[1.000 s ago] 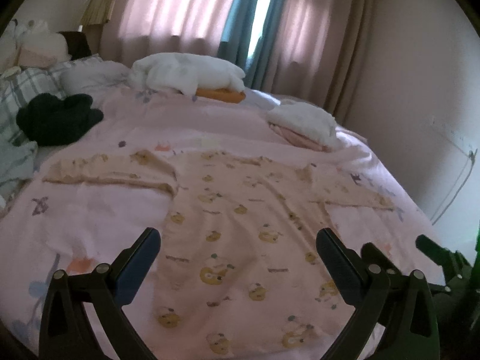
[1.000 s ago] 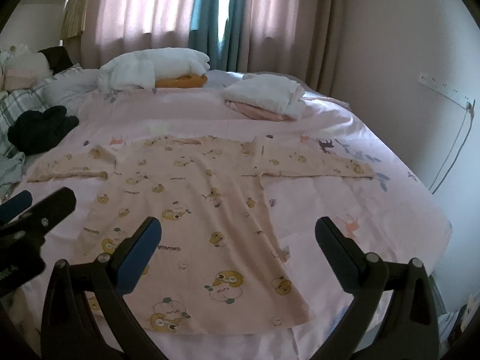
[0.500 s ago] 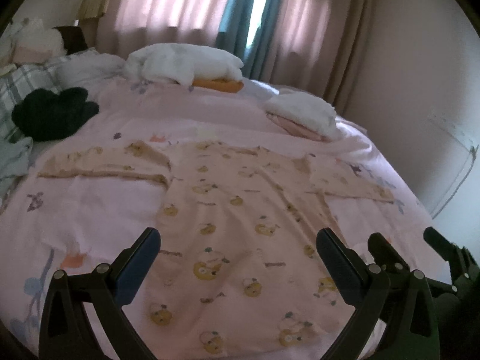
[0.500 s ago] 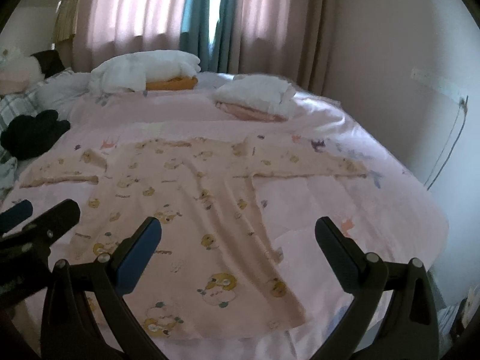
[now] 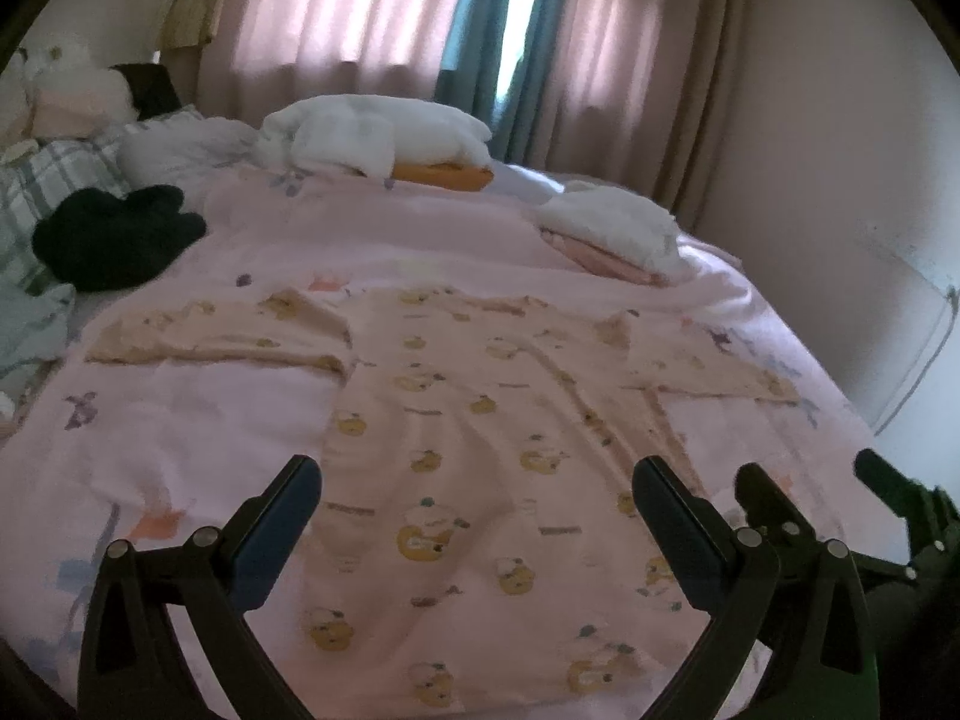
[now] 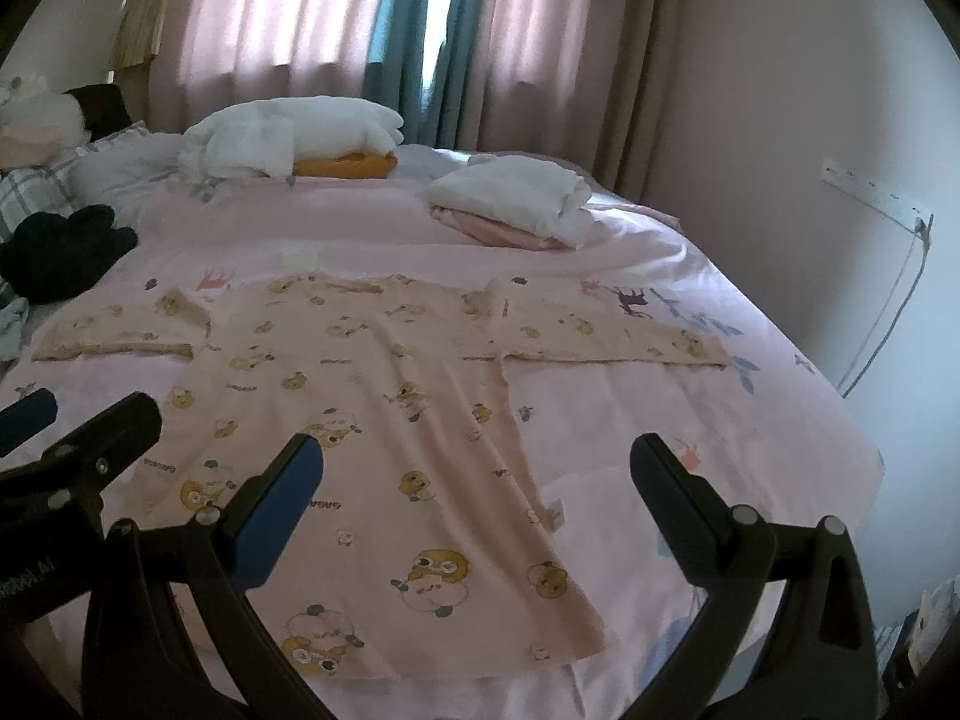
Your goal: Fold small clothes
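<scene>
A small pale-pink top (image 6: pixel 384 420) printed with cartoon bears lies flat, sleeves spread, across the centre of both views on a pink bedspread (image 6: pixel 660 420); small lettering repeats on the cloth, but it appears reversed and too blurred to read. The left gripper (image 5: pixel 477 495) and right gripper (image 6: pixel 477 468) each fill the bottom of their own frame, jaws spread wide and holding nothing, above the top's lower hem. In the upper middle of the frame sit a white folded pile (image 6: pixel 510 195), a white bundle on an orange item (image 6: pixel 345 165), and a dark garment (image 6: pixel 60 252) at left.
</scene>
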Motion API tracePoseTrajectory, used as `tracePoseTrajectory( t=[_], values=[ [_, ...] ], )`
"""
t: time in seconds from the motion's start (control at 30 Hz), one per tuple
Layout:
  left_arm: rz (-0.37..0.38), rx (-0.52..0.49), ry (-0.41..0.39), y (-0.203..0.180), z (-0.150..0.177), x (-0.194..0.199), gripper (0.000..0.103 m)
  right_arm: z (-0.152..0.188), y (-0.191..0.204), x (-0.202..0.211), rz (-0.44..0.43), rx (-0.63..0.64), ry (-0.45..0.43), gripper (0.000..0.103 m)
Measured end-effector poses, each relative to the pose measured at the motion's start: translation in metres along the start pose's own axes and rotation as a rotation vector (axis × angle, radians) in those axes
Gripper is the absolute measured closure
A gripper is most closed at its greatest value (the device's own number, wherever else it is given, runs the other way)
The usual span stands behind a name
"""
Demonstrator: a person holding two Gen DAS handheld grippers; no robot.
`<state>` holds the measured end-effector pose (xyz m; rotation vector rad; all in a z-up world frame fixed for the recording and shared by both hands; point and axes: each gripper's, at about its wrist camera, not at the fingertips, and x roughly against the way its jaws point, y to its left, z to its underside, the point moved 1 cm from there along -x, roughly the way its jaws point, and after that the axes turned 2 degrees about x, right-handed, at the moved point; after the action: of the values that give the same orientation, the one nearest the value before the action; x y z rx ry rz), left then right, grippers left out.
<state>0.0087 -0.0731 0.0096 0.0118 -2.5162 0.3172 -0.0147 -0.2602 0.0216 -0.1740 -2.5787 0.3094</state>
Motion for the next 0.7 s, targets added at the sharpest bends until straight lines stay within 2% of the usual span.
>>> tracePoseTrajectory(
  t=[0.13,0.23,0.33,0.47,0.57,0.7],
  values=[
    [-0.030,-0.002,-0.001,0.005,-0.002,-0.002,0.000,0.001,0.001,-0.001,-0.002,0.000,0.007,0.000],
    [-0.023,0.022,0.015,0.010,-0.003,-0.005,0.000,0.001,-0.002,-0.003,-0.029,-0.024,0.015,0.000],
    [-0.014,0.017,0.026,0.014,-0.004,-0.006,0.000,0.002,-0.004,-0.005,-0.018,-0.037,0.017,0.000],
    [-0.060,0.004,0.015,0.015,-0.003,-0.005,0.000,0.005,-0.003,-0.008,-0.009,-0.037,0.025,0.000],
    [-0.046,0.007,0.034,0.016,-0.003,-0.006,0.000,0.006,-0.004,-0.009,-0.041,-0.057,0.040,0.000],
    [-0.048,0.019,0.048,0.019,-0.004,-0.007,0.000,0.006,-0.005,-0.012,-0.033,-0.052,0.051,0.000]
  ],
)
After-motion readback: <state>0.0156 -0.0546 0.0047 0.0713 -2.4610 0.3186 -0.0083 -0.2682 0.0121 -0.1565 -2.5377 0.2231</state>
